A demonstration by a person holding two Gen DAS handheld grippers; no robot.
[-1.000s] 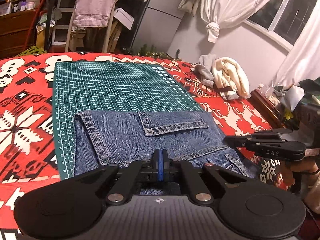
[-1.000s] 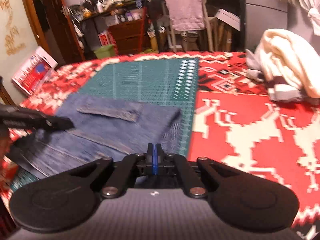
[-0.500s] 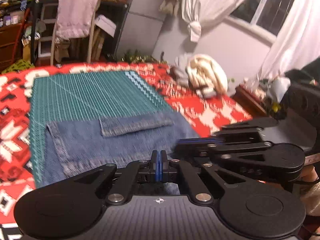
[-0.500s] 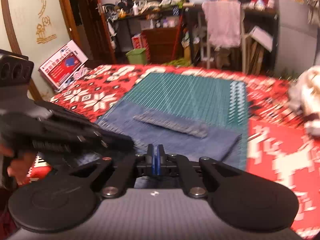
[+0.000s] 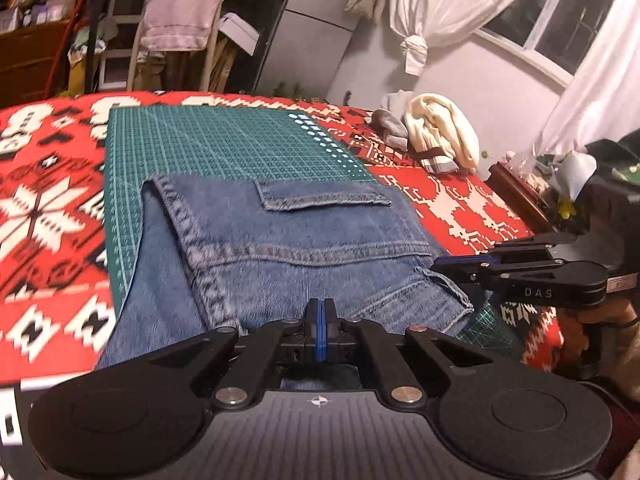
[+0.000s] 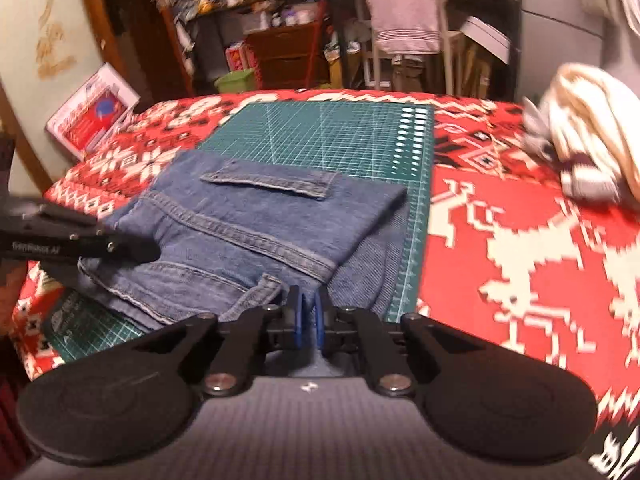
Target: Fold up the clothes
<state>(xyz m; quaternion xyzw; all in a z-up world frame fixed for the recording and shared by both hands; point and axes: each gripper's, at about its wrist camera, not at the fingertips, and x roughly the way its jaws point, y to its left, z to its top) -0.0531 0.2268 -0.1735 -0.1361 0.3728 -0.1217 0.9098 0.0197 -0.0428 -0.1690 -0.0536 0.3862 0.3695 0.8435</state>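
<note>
Now | left hand-held gripper (image 5: 320,320) pinched on jeans (image 5: 280,236) | right hand-held gripper (image 6: 308,316) narrowly apart over jeans

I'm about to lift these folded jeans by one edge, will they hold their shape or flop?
The jeans likely flop: thick denim already sags in soft layers over the cutting mat. Probably heavyish, and the folds may slide apart.

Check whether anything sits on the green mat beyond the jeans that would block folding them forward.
Nothing visible does. The green mat beyond the jeans is bare, and the pile of clothes lies off it, on the red blanket.
</note>
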